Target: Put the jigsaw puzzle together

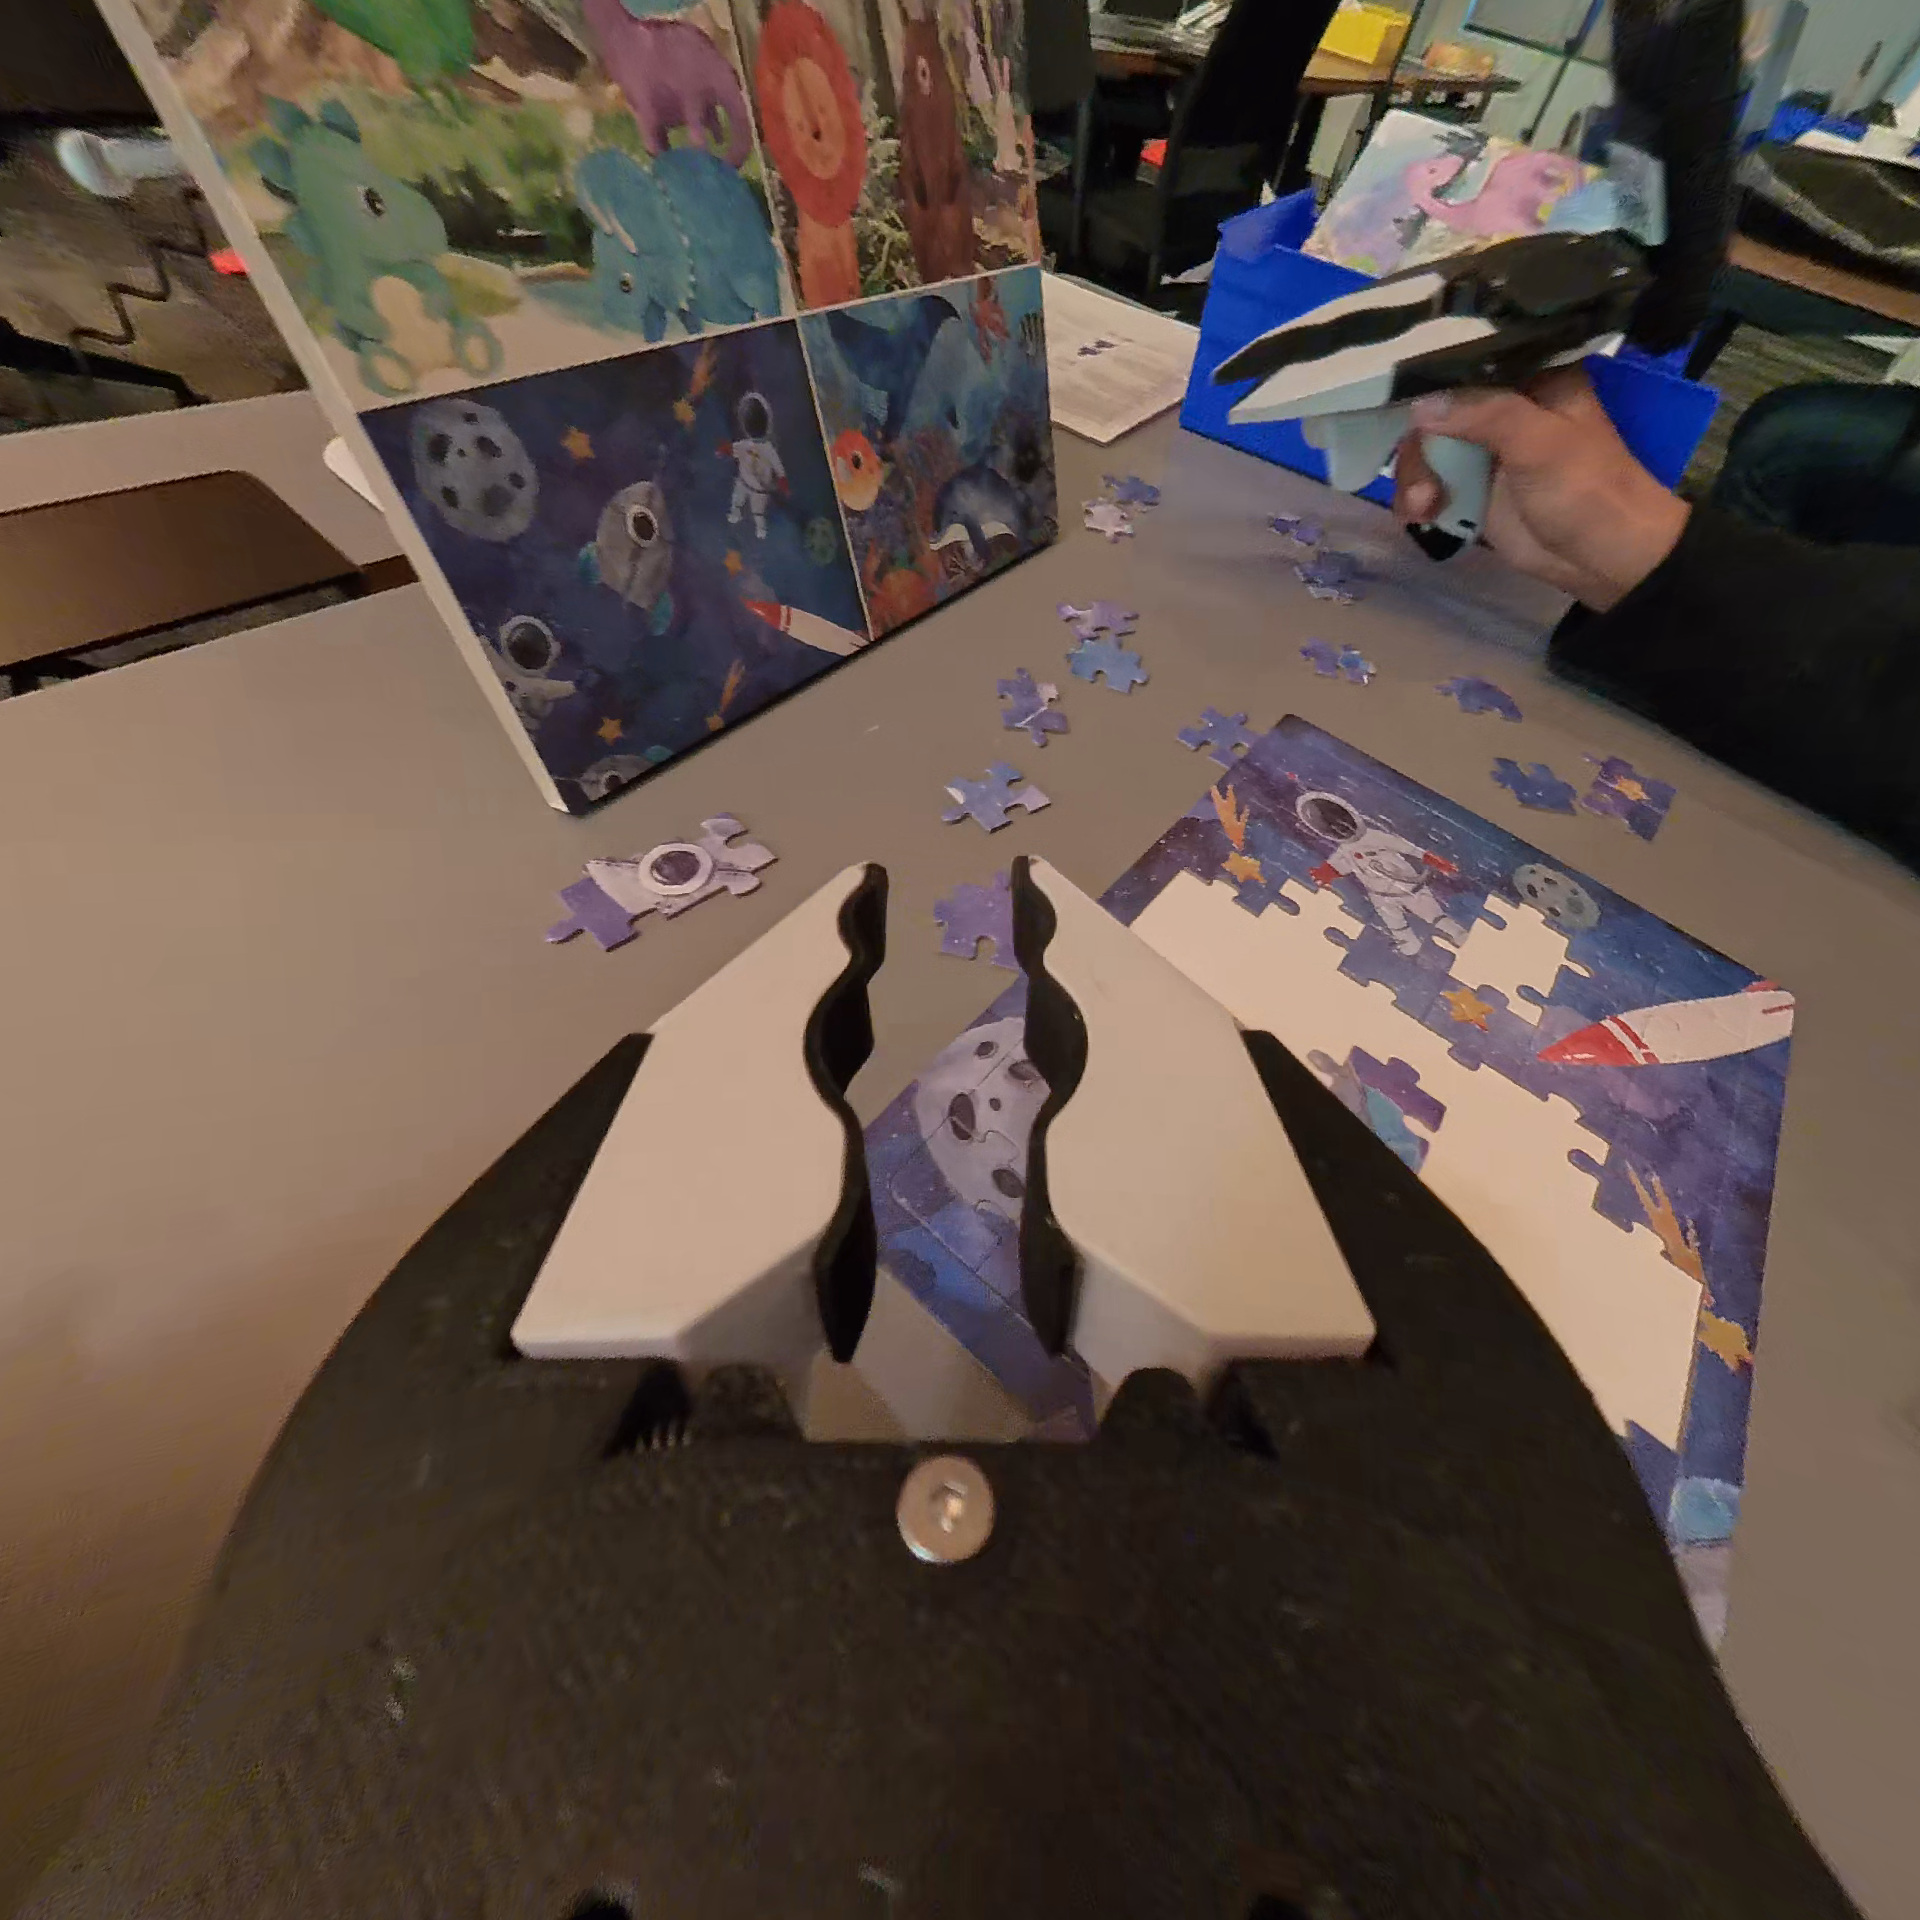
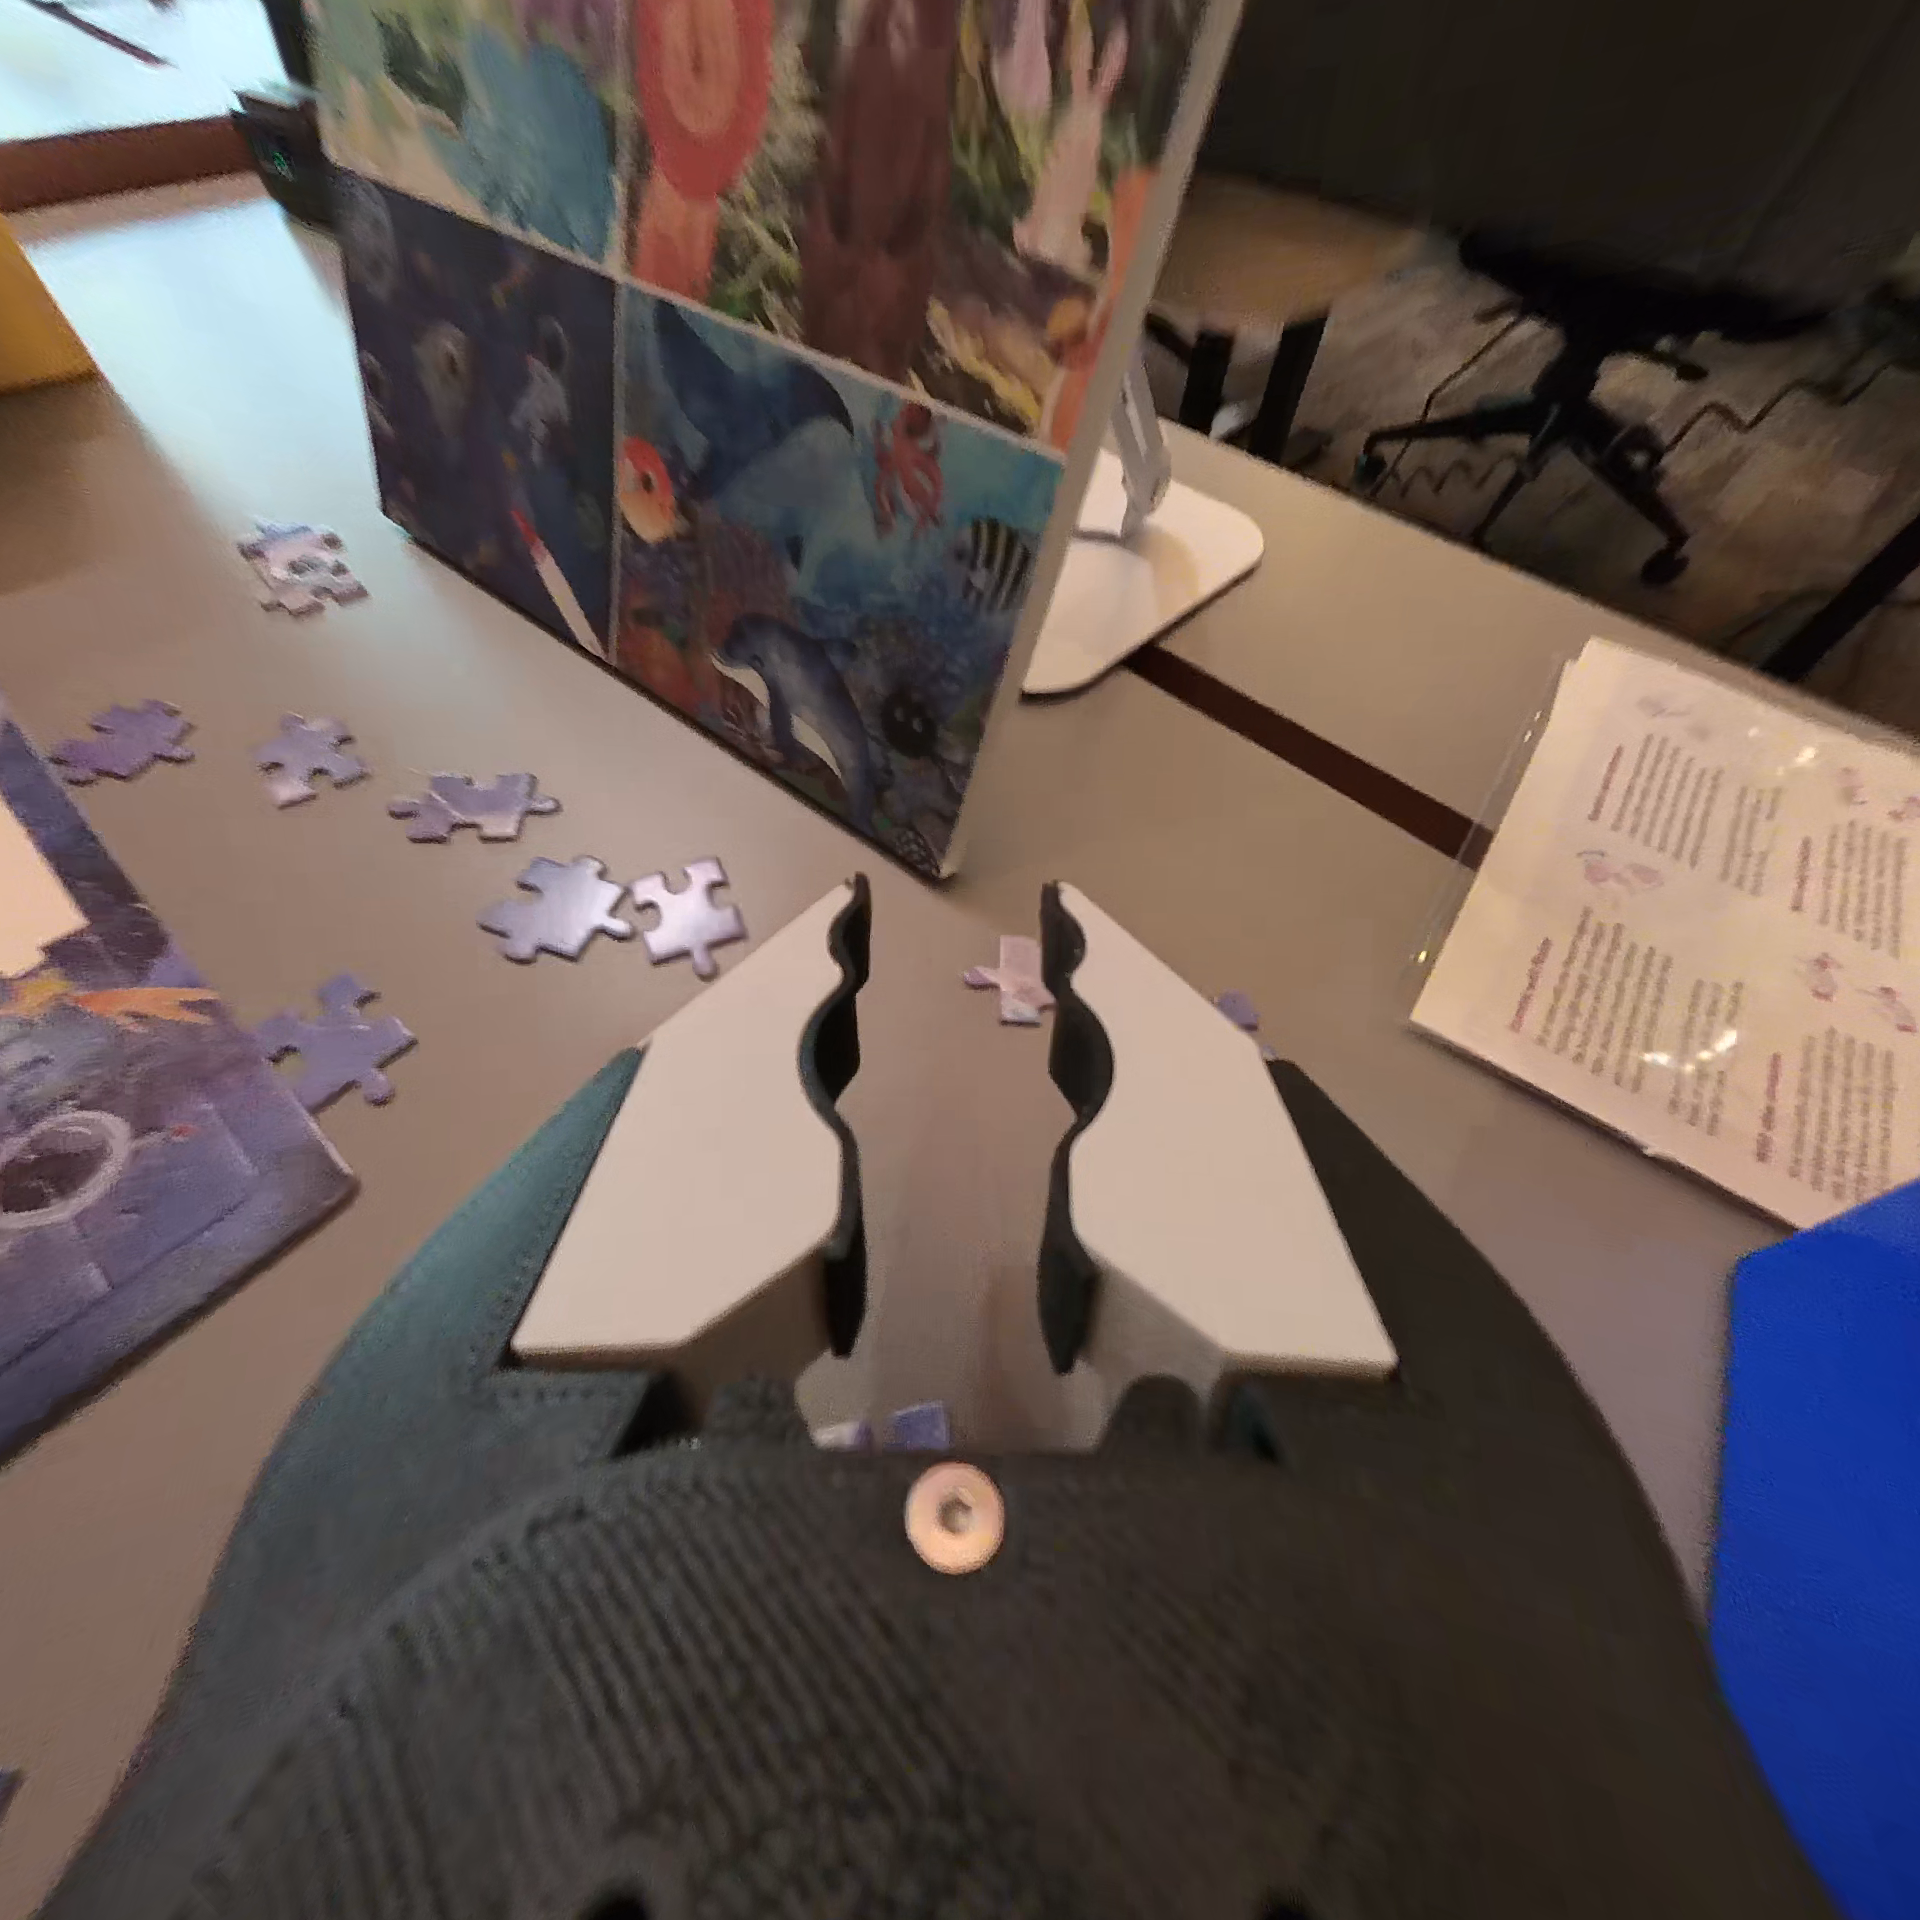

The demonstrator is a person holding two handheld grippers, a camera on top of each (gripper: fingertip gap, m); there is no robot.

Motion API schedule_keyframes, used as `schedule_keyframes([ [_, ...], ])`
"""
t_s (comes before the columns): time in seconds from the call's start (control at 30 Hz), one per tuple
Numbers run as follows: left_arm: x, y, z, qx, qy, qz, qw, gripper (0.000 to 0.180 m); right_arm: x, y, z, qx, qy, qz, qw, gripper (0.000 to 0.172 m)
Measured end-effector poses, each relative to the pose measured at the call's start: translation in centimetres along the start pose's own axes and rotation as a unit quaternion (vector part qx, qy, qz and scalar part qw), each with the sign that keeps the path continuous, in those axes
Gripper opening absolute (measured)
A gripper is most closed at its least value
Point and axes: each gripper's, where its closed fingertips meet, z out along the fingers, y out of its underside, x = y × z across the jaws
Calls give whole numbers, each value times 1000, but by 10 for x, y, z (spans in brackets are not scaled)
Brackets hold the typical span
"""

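My left gripper (image 1: 948,873) is open and holds nothing. It hovers over a loose purple puzzle piece (image 1: 977,920) that lies on the grey table (image 1: 260,935). The left corner of a partly filled space puzzle (image 1: 1455,1039) is just beside it. Two joined pieces with a porthole (image 1: 665,878) lie to its left. My right gripper (image 2: 954,891) is open and holds nothing. It is above a pale purple piece (image 2: 1013,977) lying on the table, and it also shows in the left wrist view (image 1: 1236,395), held up by a hand.
A tall picture board (image 1: 707,540) leans on a white stand (image 2: 1143,582) at the back. Several loose pieces (image 2: 613,914) are scattered on the table. A printed sheet in a clear sleeve (image 2: 1683,935) and a blue bin (image 1: 1278,301) lie to the right. Some 35 cm of space lies between my two pairs of fingers. To the partly filled space puzzle (image 1: 1455,1039): left tips about 20 cm, right tips about 30 cm.
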Motion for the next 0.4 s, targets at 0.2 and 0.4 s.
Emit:
schedule_keyframes([
  [0.2,-10,2,-4,-4,-21,1,1000,23,-30,-10,-23,12,-4,-20,1000,33],
  [0.4,-14,5,-2,-13,-36,6,999,23,-50,13,-44,-5,-3,-4,1000,35],
])
